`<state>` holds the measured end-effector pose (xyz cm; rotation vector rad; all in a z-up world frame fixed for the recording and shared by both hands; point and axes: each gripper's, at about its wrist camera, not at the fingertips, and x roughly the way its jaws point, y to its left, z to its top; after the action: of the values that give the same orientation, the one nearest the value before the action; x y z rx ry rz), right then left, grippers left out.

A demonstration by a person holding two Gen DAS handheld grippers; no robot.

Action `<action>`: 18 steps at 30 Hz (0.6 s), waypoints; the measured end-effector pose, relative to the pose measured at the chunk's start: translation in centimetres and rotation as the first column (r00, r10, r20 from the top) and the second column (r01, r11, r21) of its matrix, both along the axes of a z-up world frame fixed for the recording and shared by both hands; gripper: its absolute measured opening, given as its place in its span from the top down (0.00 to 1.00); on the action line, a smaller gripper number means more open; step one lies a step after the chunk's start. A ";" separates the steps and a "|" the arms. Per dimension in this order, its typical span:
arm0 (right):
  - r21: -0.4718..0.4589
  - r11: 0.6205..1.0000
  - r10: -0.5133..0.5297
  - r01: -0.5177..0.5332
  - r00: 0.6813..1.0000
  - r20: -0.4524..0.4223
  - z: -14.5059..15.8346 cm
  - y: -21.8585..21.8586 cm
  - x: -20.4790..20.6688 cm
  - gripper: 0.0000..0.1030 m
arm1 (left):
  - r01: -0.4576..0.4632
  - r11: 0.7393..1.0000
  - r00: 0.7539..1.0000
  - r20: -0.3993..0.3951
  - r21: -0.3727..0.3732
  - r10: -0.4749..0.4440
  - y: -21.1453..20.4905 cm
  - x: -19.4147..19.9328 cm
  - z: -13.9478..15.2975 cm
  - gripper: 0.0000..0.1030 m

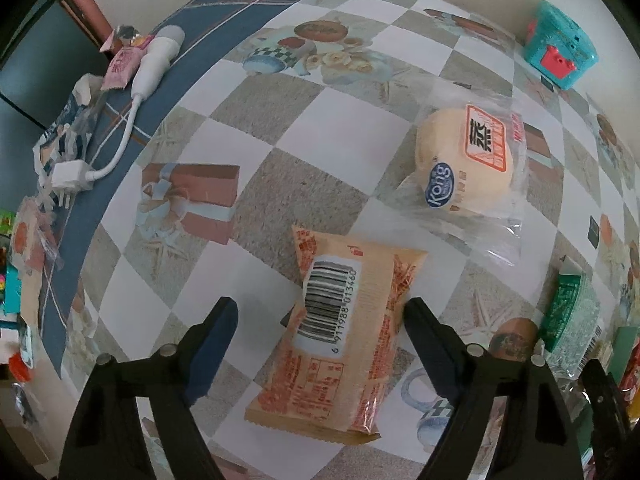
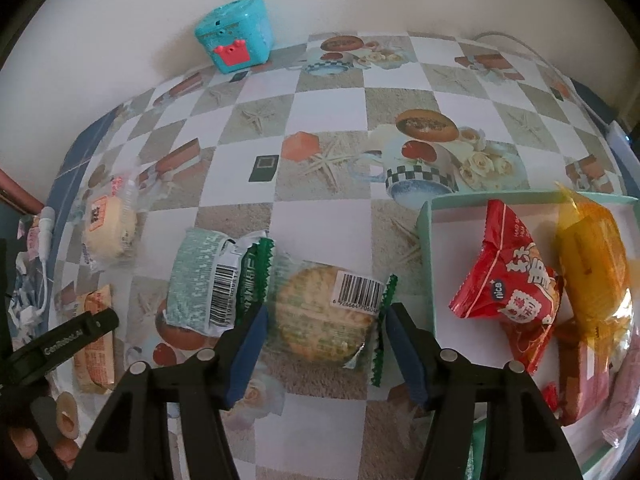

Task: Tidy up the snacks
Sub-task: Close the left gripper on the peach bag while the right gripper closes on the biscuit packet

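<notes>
My left gripper (image 1: 320,320) is open, its jaws on either side of an orange snack packet (image 1: 340,332) lying barcode-up on the checked tablecloth. A round steamed cake in clear wrap (image 1: 466,160) lies beyond it. My right gripper (image 2: 324,324) is open around a round cracker in a green-edged clear wrapper (image 2: 324,316), not squeezing it. A pale green packet (image 2: 204,280) lies just left of it. A mint-green tray (image 2: 426,240) to the right holds a red packet (image 2: 508,288), an orange-wrapped snack (image 2: 592,264) and other snacks.
A turquoise toy box (image 2: 236,32) stands at the wall. A white charger with cable (image 1: 154,60) and small packets lie on the blue cloth border at the left. The left gripper (image 2: 60,344) shows low left in the right wrist view.
</notes>
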<state>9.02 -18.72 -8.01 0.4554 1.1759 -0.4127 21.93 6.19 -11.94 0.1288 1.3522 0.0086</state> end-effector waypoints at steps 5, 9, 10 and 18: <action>-0.017 1.000 0.002 -0.002 1.000 -0.008 -0.4 0.5 0.2 0.35 | 0.029 0.999 0.999 0.016 0.038 -0.029 -1.0 -0.1 0.1 0.17; -0.014 1.000 -0.004 0.004 1.000 -0.004 -0.7 0.5 0.2 0.34 | 0.048 0.998 0.999 0.020 0.050 -0.049 -2.3 -0.3 0.2 0.17; -0.013 1.000 -0.007 0.007 1.000 -0.003 -0.7 0.5 0.2 0.34 | 0.052 0.997 0.998 0.021 0.053 -0.054 -2.5 -0.3 0.2 0.17; -0.036 0.999 -0.006 0.006 1.000 -0.005 -1.1 1.0 0.6 0.30 | 0.068 0.995 0.997 0.026 0.068 -0.070 -4.2 -0.6 0.4 0.17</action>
<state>9.64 -17.71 -9.08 0.4273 1.1707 -0.4399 21.34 2.02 -11.54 0.2315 1.3193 -0.0023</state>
